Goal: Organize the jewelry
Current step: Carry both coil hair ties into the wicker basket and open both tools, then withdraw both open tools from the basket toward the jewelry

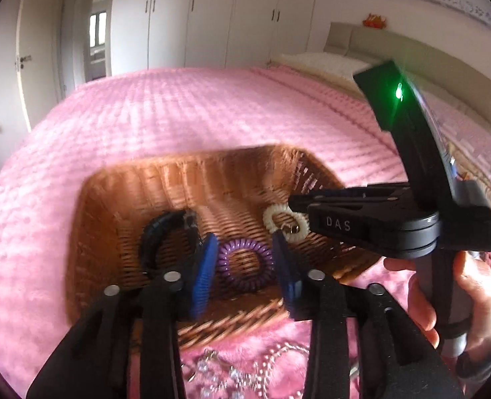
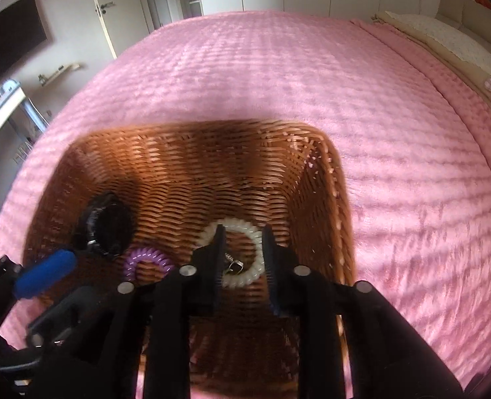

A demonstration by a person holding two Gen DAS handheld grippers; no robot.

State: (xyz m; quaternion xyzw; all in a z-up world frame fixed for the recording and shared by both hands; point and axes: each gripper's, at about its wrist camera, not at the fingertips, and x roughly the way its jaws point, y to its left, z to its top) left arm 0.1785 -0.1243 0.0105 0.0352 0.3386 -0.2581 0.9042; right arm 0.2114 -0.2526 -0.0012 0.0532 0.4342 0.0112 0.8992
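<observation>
Wicker basket (image 2: 185, 173) sits mid-frame on the pink bed (image 2: 278, 76) as the collecting bin. Left tongs (image 1: 245, 266) parted over the purple coil bracelet (image 1: 245, 262), not pinching it. Right tongs (image 2: 244, 259) parted astride the white coil bracelet (image 2: 235, 279), lower centre; apparently both pieces dropped in. Black bracelet (image 2: 104, 229) at basket left.

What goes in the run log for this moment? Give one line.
basket: purple coil, white coil, black band inside | left gripper: open | right gripper: open | beaded jewelry: outside
</observation>
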